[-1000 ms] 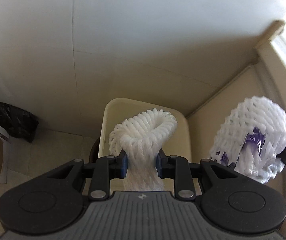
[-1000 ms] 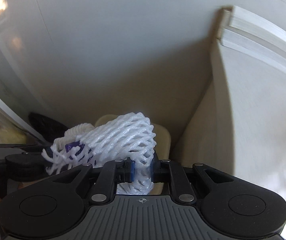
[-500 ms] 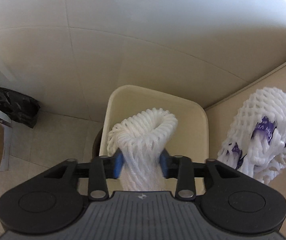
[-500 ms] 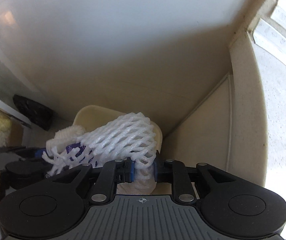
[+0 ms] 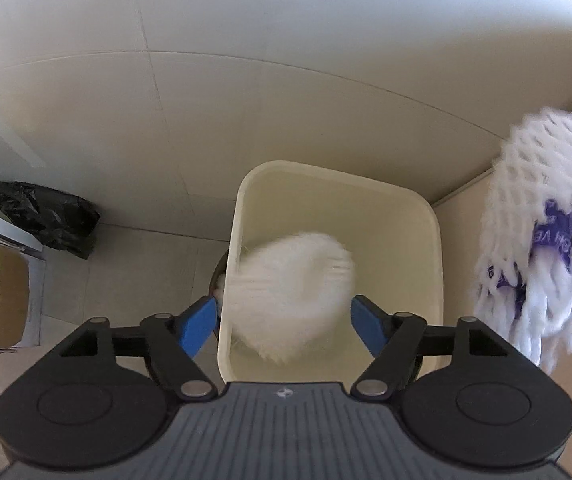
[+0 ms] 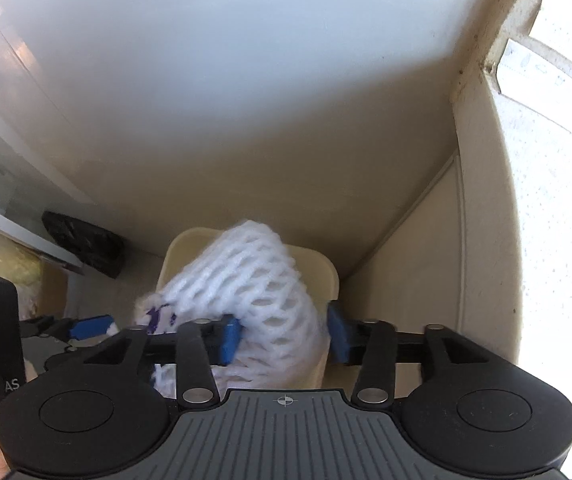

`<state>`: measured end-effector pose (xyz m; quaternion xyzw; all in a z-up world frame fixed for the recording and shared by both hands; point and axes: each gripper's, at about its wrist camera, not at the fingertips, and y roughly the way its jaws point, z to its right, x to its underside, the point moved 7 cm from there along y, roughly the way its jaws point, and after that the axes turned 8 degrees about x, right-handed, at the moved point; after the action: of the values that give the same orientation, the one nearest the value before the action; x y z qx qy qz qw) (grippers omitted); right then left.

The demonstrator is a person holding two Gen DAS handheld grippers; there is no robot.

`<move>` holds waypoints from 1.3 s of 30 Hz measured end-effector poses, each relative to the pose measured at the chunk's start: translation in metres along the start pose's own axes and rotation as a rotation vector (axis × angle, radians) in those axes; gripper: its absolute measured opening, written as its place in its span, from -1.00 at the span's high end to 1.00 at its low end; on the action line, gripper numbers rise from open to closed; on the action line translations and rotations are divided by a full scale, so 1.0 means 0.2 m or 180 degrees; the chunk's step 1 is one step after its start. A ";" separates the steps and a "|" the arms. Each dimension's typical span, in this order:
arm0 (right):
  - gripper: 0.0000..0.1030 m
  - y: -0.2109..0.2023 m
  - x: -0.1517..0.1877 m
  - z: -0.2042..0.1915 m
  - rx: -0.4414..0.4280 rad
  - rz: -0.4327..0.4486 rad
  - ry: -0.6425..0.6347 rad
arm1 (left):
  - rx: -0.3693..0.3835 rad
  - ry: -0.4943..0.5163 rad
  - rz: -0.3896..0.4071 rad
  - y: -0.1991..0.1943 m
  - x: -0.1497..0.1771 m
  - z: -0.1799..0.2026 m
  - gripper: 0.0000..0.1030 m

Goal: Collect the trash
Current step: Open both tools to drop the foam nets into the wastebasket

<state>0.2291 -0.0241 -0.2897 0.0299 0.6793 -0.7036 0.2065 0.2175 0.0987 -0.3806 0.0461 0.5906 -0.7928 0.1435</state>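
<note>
Falling blurred at 12 o'clock of the spreading left fingers (image 5: 284,320), a white foam net (image 5: 291,294) is dropping into the bin (image 5: 431,240) — the right fingers (image 6: 284,338) are opening around a second net (image 6: 262,292), still between them.

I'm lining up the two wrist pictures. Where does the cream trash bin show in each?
Left wrist: cream trash bin sits centre, just beyond the opening left gripper.
Right wrist: bin lies lower centre, mostly behind the foam net.
Shared landmark: black bag, left of the bin in both.
</note>
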 end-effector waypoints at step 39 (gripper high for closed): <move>-0.54 -0.22 -0.13 -0.05 -0.0056 0.0187 -0.0267 | 0.0007 0.0043 0.0004 -0.04 0.00 0.03 -0.68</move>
<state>0.2353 -0.0084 -0.2399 0.0186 0.6751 -0.6918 0.2556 0.2167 0.0955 -0.3720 0.0520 0.5907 -0.7929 0.1400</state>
